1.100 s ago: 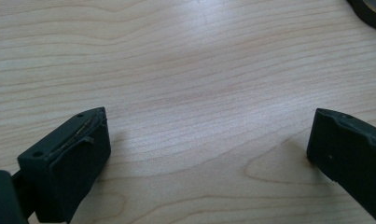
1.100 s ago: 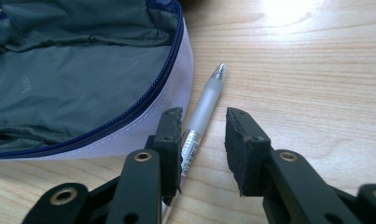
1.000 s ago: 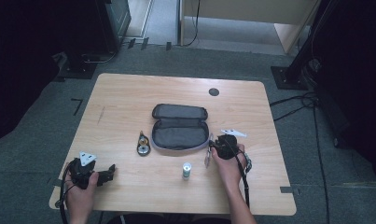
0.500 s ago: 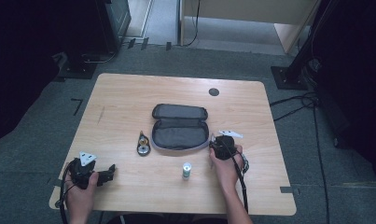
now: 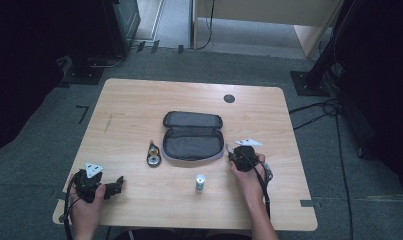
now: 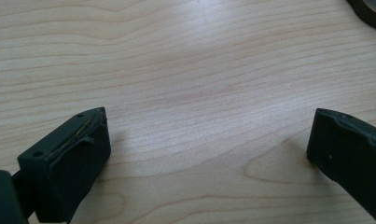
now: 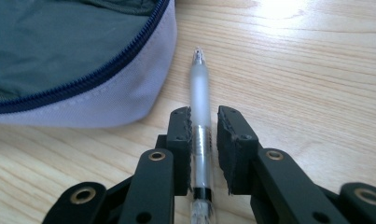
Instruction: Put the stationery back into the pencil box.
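the step in hand looks like the pickup of the translucent white plastic pen [image 7: 199, 93], which lies flat on the light wooden counter [image 5: 139, 105] just right of the open grey fabric pencil case with a dark blue zipper [image 5: 193, 142], close beside its pale outer wall but seemingly not touching it. the right claw [image 7: 204, 135] sits low over the pen with its two black jaws straddling the barrel; the left-hand jaw lies against the barrel while a thin gap shows at the other, so the grip reads as nearly closed, not yet a firm pinch, and the jaws have just been opening a little with the pen between them. the left claw [image 6: 209, 140] rests at the near left of the counter, jaws wide apart with nothing between them. next, i judge, the right claw needs to squeeze fully, lift the pen level, and carry it left over the case's open lower half before letting go.
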The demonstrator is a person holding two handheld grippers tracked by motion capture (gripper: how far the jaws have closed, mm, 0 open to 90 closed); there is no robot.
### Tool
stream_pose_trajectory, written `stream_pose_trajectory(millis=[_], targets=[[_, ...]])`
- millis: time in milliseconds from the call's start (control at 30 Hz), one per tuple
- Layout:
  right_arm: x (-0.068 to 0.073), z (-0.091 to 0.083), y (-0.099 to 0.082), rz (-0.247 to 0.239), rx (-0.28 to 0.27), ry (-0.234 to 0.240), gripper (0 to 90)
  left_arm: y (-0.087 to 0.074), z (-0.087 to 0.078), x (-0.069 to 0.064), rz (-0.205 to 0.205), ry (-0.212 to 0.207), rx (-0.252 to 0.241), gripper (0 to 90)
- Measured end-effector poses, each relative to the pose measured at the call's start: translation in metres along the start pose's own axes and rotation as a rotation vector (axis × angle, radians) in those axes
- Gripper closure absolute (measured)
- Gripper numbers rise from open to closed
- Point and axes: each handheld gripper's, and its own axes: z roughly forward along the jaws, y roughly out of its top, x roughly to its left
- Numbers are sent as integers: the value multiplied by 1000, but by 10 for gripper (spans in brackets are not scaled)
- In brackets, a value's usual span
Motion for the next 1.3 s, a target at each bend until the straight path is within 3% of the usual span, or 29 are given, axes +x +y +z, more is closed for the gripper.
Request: stream_pose_trajectory(millis=[67, 100, 133, 200, 267, 600, 800, 1300], targets=[[-2, 0, -1, -5, -5, 16, 694, 0, 0, 0, 0, 0, 0, 0], [-2, 1, -2, -39, -14, -4, 562, 0, 0, 0, 0, 0, 0, 0], [-3, 1, -2, -57, -19, -31, 570, 0, 0, 0, 0, 0, 0, 0], [-4, -2, -1, -42, 6, -43, 714, 0, 0, 0, 0, 0, 0, 0], [-7, -3, -1, -34, 11, -46, 774, 0, 0, 0, 0, 0, 0, 0], [-13, -5, -5, -54, -13, -9, 802, 0, 0, 0, 0, 0, 0, 0], [-16, -16, -4, -50, -61, 32, 802, 0, 0, 0, 0, 0, 0, 0], [-3, -49, 32, -105, -156, 90, 803, 0, 0, 0, 0, 0, 0, 0]])
